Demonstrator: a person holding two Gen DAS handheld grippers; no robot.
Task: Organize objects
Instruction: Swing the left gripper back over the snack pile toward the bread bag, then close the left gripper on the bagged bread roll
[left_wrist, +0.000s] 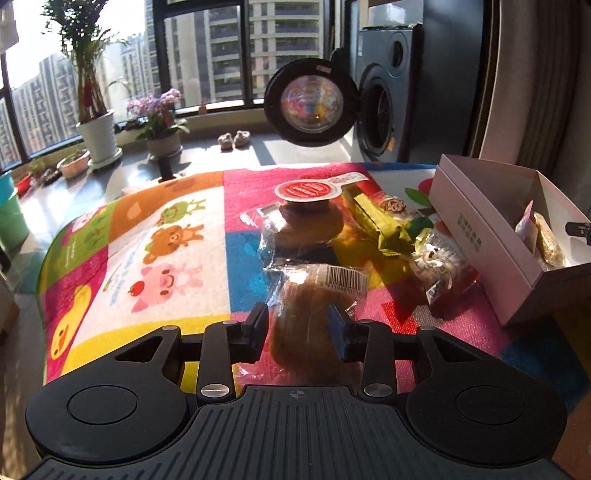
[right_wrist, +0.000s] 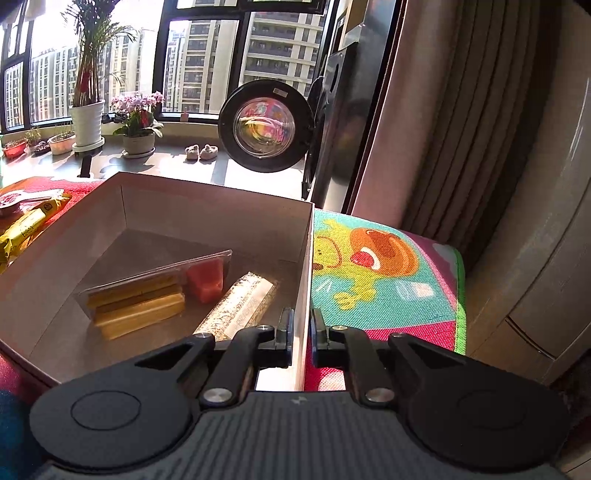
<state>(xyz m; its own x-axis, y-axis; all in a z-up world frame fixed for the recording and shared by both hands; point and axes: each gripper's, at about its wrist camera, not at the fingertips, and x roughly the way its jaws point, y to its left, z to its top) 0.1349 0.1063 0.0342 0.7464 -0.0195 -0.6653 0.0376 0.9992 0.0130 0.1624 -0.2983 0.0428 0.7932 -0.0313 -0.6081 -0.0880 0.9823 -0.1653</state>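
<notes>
Wrapped brown bun (left_wrist: 303, 325) half-hidden between left gripper (left_wrist: 298, 320) fingers, contact unclear

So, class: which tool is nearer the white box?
Right. The right tool straddles the white box wall, one finger inside and one outside. The left tool is off to the box's left, around a wrapped brown bun.
</notes>
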